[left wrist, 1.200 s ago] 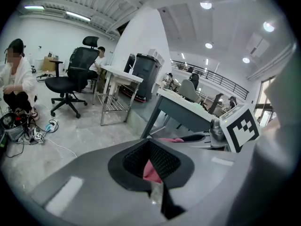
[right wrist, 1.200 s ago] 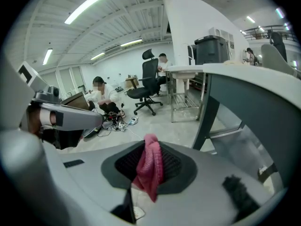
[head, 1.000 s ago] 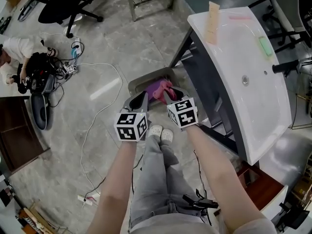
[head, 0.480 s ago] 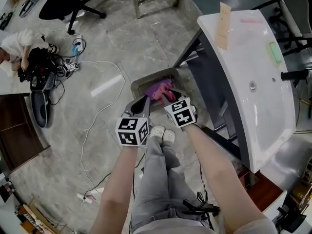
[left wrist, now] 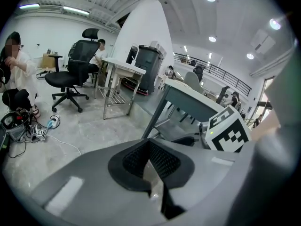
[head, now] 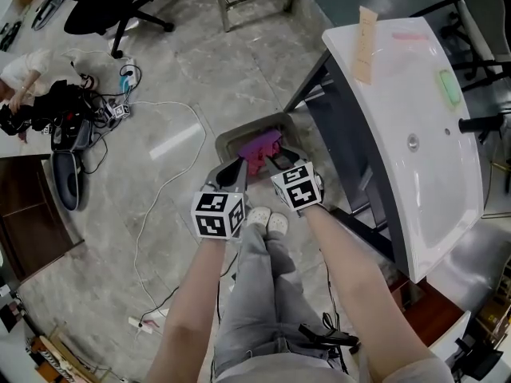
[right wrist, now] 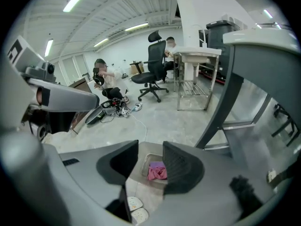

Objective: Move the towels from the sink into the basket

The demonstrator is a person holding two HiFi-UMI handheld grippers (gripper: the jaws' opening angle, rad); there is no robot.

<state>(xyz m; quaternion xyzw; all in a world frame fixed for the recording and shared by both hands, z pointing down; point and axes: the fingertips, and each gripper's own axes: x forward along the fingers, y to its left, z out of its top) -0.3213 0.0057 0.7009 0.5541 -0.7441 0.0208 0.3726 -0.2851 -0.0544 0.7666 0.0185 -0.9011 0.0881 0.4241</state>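
The left tongs (left wrist: 149,145) are pinched shut, their two dark pads meet at the tip, and nothing is in them. The right tongs (right wrist: 150,152) stand wide. Their jaws have just been opening, and the pads touch nothing. Through the gap of the right tongs you can see the towel (right wrist: 157,172), a pink and purple bundle. It lies inside the gray basket (head: 231,140) on the floor. The basket sits just in front of both tongs and below their tips. Each pair of tongs carries a cube with black and white square patterns on it. Just behind the tongs and between them are the person's white shoes (head: 264,219). The white sink (head: 415,78) is to the right of the right tongs, up on dark legs. A tan strip (head: 366,34) hangs over its far edge, and a small green thing (head: 451,86) lies on its rim. What those two are I cannot tell. A white cable (head: 164,182) curls over the floor to the left of the left tongs. Far off to that side a person in white (head: 28,74) sits by some dark gear.
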